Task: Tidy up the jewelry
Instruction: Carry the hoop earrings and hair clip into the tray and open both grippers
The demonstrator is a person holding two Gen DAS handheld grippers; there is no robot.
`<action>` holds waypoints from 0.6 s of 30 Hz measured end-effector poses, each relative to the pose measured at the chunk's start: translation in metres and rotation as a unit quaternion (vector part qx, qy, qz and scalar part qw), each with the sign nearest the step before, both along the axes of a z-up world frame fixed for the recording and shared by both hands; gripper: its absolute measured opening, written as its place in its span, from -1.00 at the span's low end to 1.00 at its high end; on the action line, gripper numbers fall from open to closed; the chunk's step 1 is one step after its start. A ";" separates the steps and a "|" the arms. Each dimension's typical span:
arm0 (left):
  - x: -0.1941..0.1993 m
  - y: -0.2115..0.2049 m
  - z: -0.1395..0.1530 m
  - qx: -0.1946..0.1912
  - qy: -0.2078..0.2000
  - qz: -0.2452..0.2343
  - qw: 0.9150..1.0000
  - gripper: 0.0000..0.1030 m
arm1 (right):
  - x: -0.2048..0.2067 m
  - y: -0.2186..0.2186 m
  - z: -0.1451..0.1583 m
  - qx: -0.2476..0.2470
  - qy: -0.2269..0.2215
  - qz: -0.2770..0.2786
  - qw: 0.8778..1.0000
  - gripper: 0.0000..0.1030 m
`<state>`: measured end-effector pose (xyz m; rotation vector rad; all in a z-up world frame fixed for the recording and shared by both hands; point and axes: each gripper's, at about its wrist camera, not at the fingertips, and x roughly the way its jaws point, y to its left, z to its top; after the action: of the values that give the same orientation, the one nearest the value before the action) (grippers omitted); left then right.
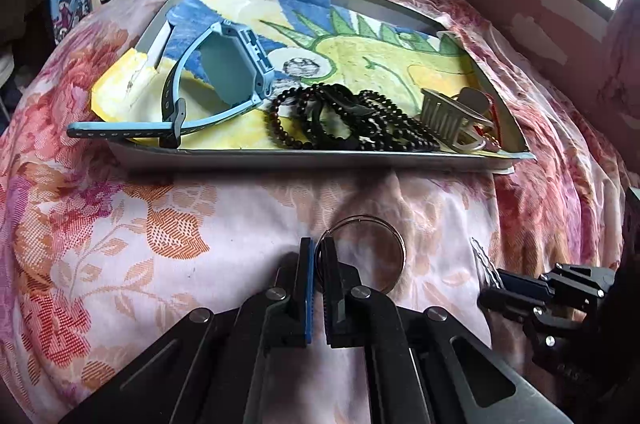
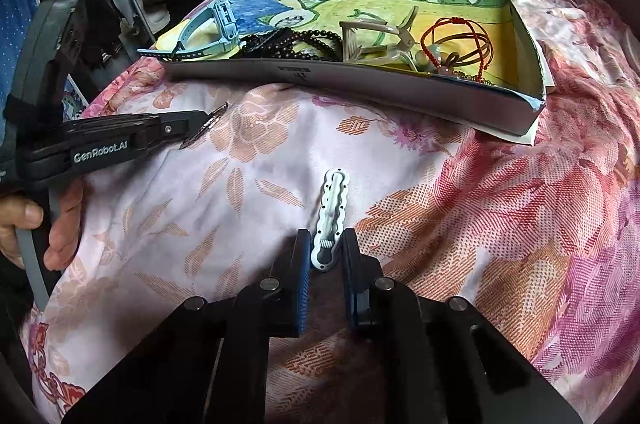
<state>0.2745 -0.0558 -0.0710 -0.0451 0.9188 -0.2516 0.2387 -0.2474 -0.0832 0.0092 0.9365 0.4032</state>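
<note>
left wrist view: left gripper (image 1: 319,256) is clenched on the thin metal bangle (image 1: 380,224), pads pinching its rim at about 9 o'clock of the ring; the rest of the hoop lies off to the fingers' 2 o'clock on the floral bedspread (image 1: 120,224). grip is on a thin edge, so expect it to swing or slip; lift slowly and keep the squeeze steady.

right wrist view: right gripper (image 2: 324,244) is grasping the white snap hair clip (image 2: 331,212) by its near end, the long part pointing to 12 o'clock, flat over the bedspread. only the tail looks caught, so it may pivot; keep the wrist level on the lift.

outward: the cardboard tray (image 1: 280,160) sits at 12 o'clock from both grippers, near but apart. inside are a blue watch (image 1: 224,72) at 10 o'clock, black bead strands (image 1: 344,116) centre front, a beige claw clip (image 1: 452,120) and red cord bracelet (image 2: 444,28) at 1 o'clock.

judgement: both items need to clear the tray's front wall. carry one at a time to avoid the arms crossing, and drop each in the bare back half, away from the beads so nothing tangles.
</note>
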 end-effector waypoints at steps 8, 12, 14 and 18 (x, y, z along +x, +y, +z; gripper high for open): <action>-0.018 -0.013 0.013 0.006 -0.050 -0.024 0.998 -0.93 | -0.012 0.000 0.012 0.009 -0.045 0.002 0.999 -0.74; -0.022 -0.016 0.023 0.001 -0.080 -0.024 0.997 -0.93 | -0.017 -0.001 0.029 0.003 -0.104 -0.002 0.995 -0.74; -0.025 -0.015 0.031 -0.003 -0.099 -0.019 0.995 -0.93 | -0.019 -0.002 0.040 -0.009 -0.144 -0.007 0.990 -0.74; -0.021 -0.012 0.048 -0.013 -0.137 0.014 0.990 -0.93 | -0.009 -0.011 0.056 -0.015 -0.188 -0.034 0.981 -0.74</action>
<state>0.2531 -0.0682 -0.0228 -0.0454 0.6402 -0.2376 0.2294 -0.2582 -0.0268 -0.0618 0.5666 0.3135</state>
